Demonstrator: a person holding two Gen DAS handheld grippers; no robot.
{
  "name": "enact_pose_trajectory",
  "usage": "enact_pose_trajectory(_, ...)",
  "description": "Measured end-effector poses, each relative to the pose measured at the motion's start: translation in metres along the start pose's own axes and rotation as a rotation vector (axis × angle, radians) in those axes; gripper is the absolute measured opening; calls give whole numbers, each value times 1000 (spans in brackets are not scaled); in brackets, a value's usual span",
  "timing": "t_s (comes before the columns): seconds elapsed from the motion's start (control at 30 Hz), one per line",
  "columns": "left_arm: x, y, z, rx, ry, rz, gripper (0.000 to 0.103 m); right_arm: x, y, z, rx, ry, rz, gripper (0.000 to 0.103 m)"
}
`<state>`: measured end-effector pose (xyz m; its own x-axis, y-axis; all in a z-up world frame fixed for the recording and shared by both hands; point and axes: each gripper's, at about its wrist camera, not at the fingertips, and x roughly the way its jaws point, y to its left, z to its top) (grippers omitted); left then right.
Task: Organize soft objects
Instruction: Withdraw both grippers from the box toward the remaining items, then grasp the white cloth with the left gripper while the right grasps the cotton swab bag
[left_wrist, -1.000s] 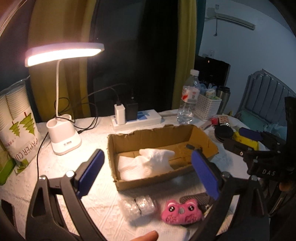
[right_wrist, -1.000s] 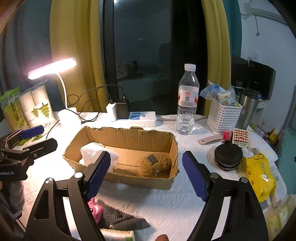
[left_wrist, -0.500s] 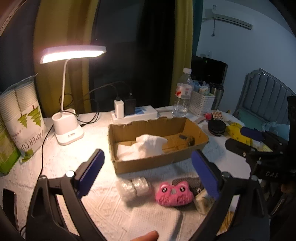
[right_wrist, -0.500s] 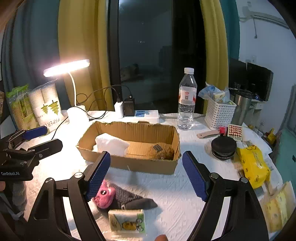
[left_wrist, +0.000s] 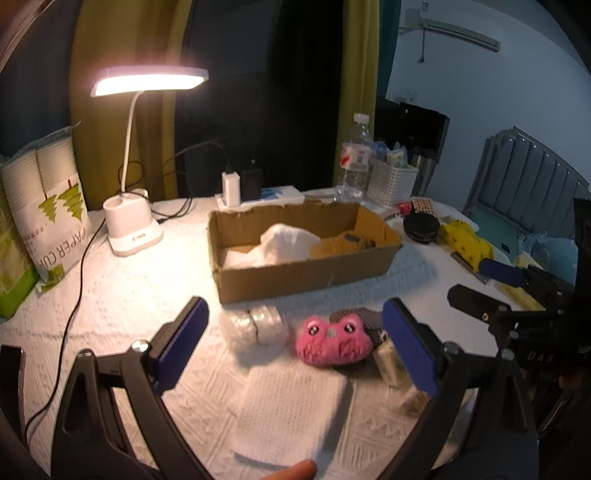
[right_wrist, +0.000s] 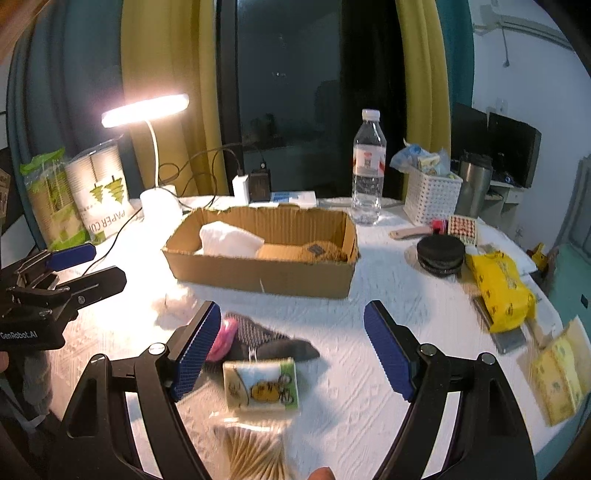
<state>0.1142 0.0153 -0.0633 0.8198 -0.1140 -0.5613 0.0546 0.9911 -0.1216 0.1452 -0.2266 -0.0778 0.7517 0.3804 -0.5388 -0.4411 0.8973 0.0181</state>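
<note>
A cardboard box (left_wrist: 306, 273) (right_wrist: 266, 280) holds a white cloth (left_wrist: 288, 242) (right_wrist: 229, 240) and a brown plush (left_wrist: 343, 243) (right_wrist: 321, 253). In front of it lie a pink plush (left_wrist: 334, 341) (right_wrist: 223, 338), a dark knit item (right_wrist: 273, 339) and a clear wrapped bundle (left_wrist: 255, 325). A small tissue pack (right_wrist: 262, 384) and a bag of cotton swabs (right_wrist: 255, 446) lie nearest me. My left gripper (left_wrist: 295, 347) stands open, above the table in front of the pink plush. My right gripper (right_wrist: 291, 350) is open too, over the tissue pack, with nothing between its fingers.
A lit desk lamp (left_wrist: 133, 229), a paper cup sleeve (left_wrist: 51, 206), a power strip (left_wrist: 258, 192), a water bottle (right_wrist: 367, 170), a white basket (right_wrist: 430, 195), a black round case (right_wrist: 439, 254) and a yellow packet (right_wrist: 498, 284) ring the box on the white tablecloth (left_wrist: 288, 410).
Both grippers have pulled back from the box and risen, so the pink plush, tissue pack and cotton swabs come into fuller view. Both stayed open.
</note>
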Motion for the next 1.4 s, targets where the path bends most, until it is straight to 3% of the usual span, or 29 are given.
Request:
enact_pose_trajectory(0.7,9,1,-55,-6,119,-3,96,5,17,-60,-1,108,27,83)
enact_pose_trajectory(0.93,24,2,-70,7,182,11,96,17,15,-77,-1,161,42,83)
enact_pose_trajectory(1.23,55,-1,-86,70,301,87,96,24,10,-89,1,193,68,83)
enact_pose_trajectory(1.4,62,0,-89,69,342,84,96,29,8,-93,2,209,88,83)
